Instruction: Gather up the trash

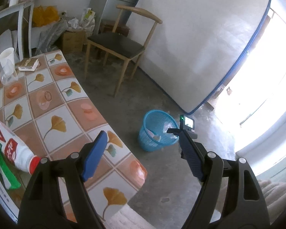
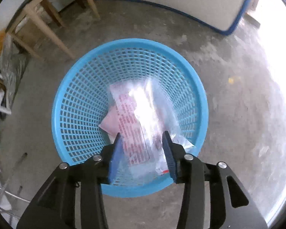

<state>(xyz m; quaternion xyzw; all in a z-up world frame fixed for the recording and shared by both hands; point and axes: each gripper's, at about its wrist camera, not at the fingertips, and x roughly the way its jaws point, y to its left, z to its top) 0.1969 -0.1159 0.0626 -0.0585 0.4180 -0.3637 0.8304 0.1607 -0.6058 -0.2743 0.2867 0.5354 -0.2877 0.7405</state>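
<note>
Two grippers here, both with black frames and blue ribbed pads. The left gripper (image 1: 142, 141) hangs over the near edge of the table (image 1: 70, 103) with its jaws spread wide and nothing in them. The right gripper (image 2: 142, 143) sits right above the one blue basket (image 2: 82, 103) on the concrete floor (image 2: 228, 114), its jaws partly apart on either side of a clear plastic wrapper (image 2: 143, 118); I honestly can't tell if the pads are pinching it or have already let go. That wrapper is crinkly, shiny, printed with rows of red text too blurry to read, and it lies mostly inside the basket, its near end up by the rim. One pale pink packet (image 2: 109, 123) is tucked under it on the left. The basket is round, mesh-sided plastic, wider at the top. On the table, covered in a glossy tile-pattern cloth with ginkgo leaves and orange rounds, I count one white bottle (image 1: 11, 148) lying on its side at the near left, red cap, big red "A" on the label, green band, the rest unreadable. Far left: one white paper cup (image 1: 7, 59), one small flat box (image 1: 28, 64). One wood-framed chair (image 1: 120, 47) with a dark seat stands beyond, and one white quilted mattress (image 1: 200, 47) with blue piping leans on the far right.
</note>
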